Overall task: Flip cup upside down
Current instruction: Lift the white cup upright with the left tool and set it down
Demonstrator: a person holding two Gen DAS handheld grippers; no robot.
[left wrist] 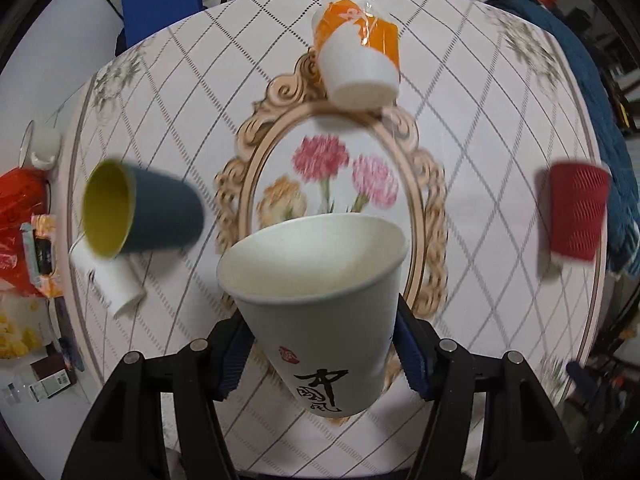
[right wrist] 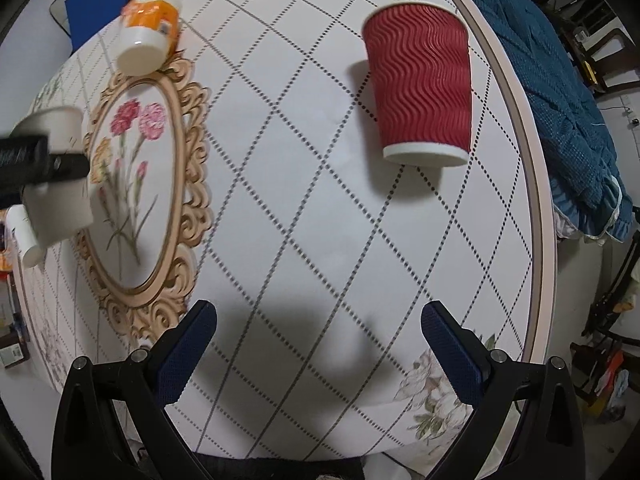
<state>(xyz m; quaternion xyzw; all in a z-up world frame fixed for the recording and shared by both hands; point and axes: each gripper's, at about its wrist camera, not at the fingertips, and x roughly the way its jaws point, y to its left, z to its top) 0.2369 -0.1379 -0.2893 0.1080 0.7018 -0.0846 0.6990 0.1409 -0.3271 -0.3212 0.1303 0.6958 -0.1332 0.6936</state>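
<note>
My left gripper (left wrist: 320,348) is shut on a white paper cup (left wrist: 320,300) with black calligraphy. It holds the cup above the round table, mouth tilted up and away. The same cup (right wrist: 60,184) and the left gripper show at the far left of the right wrist view. My right gripper (right wrist: 318,354) is open and empty above the table's near part. A red ribbed cup (right wrist: 422,84) stands upside down ahead of it and shows at the right of the left wrist view (left wrist: 576,212).
An orange-and-white cup (left wrist: 356,52) stands upside down at the far side. A dark blue cup with a yellow inside (left wrist: 140,212) lies over a small white cup (left wrist: 108,276) at the left. Snack packets (left wrist: 24,216) crowd the left edge. A blue quilt (right wrist: 560,92) lies beyond the right rim.
</note>
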